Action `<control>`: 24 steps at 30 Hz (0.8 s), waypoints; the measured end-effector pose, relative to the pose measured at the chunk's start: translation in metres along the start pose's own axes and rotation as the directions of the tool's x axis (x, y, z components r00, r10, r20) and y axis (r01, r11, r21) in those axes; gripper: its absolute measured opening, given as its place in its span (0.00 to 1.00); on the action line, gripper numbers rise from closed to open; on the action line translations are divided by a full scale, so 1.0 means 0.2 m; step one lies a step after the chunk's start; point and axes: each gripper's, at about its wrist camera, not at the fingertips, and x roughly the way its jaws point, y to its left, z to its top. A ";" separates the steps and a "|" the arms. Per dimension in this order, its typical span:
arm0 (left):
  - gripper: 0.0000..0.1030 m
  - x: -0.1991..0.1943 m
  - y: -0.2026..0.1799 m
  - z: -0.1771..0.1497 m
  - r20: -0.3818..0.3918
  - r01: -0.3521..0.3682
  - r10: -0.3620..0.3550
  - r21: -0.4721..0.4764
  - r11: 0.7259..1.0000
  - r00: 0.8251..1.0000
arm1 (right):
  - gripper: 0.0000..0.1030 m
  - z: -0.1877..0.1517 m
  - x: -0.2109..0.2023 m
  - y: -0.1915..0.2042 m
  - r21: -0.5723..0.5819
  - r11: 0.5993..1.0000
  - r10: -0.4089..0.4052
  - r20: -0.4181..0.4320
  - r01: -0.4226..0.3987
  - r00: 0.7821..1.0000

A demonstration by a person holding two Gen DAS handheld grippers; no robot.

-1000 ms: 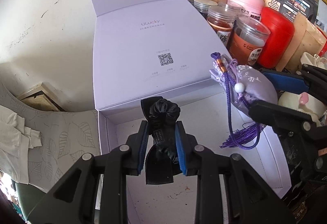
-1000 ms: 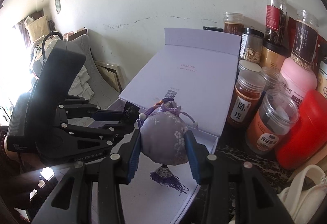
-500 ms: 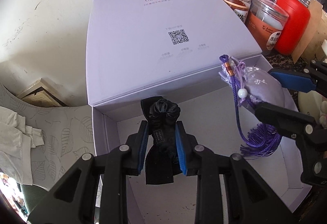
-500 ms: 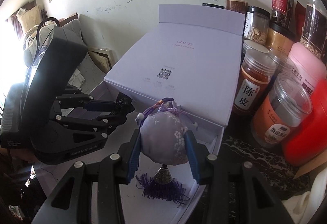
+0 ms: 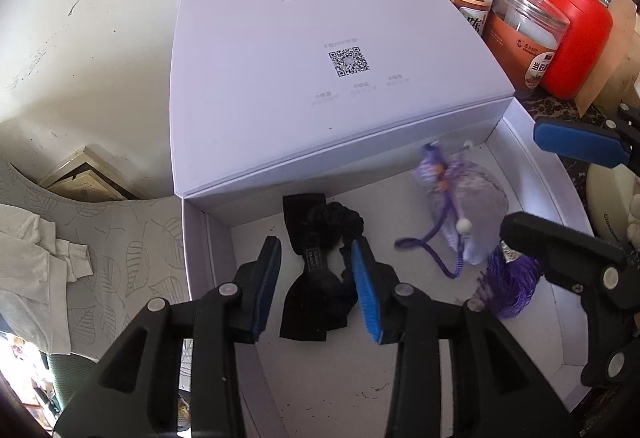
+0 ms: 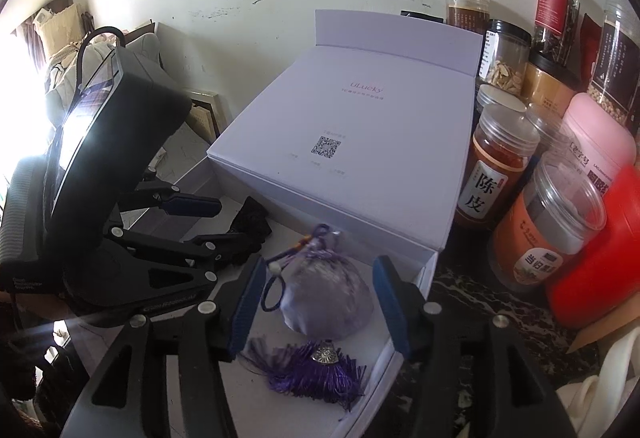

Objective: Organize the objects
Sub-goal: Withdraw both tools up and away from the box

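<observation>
Both claws opening over the box (image 5: 532, 158): left claw (image 5: 316, 278) clear of the black bow (image 5: 320, 270), right claw (image 6: 320, 302) clear of the sachet (image 6: 328, 298). Both lie in the box. Risk: tassel (image 6: 316, 370) snagging a pad on withdrawal.

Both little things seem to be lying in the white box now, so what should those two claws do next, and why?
Probably lift both straight out: the left gripper and right gripper are opening, and the black bow and purple sachet already rest on the box floor.

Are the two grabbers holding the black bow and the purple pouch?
No, nothing is held. The black bow and the purple sachet lie in the white box, each between jaws that are opening.
</observation>
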 end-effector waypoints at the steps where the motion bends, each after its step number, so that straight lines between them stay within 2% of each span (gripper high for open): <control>1: 0.44 -0.01 0.00 0.00 0.002 -0.009 0.009 -0.001 1.000 1.000 | 0.55 0.00 -0.01 0.00 -0.001 1.000 -0.004 0.002 0.004 1.000; 3: 0.48 -0.03 0.00 -0.01 0.015 -0.026 0.026 -0.004 1.000 1.000 | 0.55 0.01 -0.03 0.01 -0.007 1.000 -0.007 0.006 0.007 1.000; 9: 0.48 -0.15 0.02 -0.02 0.039 -0.046 0.047 -0.009 0.999 0.998 | 0.55 0.03 -0.12 0.03 -0.016 1.000 -0.021 0.030 0.021 0.999; 17: 0.48 -0.42 0.08 -0.05 0.075 -0.053 0.054 -0.027 0.998 0.996 | 0.55 0.05 -0.27 0.06 -0.030 0.998 -0.046 0.067 0.048 0.997; 24: 0.48 -0.63 0.05 -0.08 0.125 -0.066 0.070 -0.036 0.997 0.990 | 0.55 0.05 -0.41 0.10 -0.037 0.997 -0.070 0.105 0.075 0.992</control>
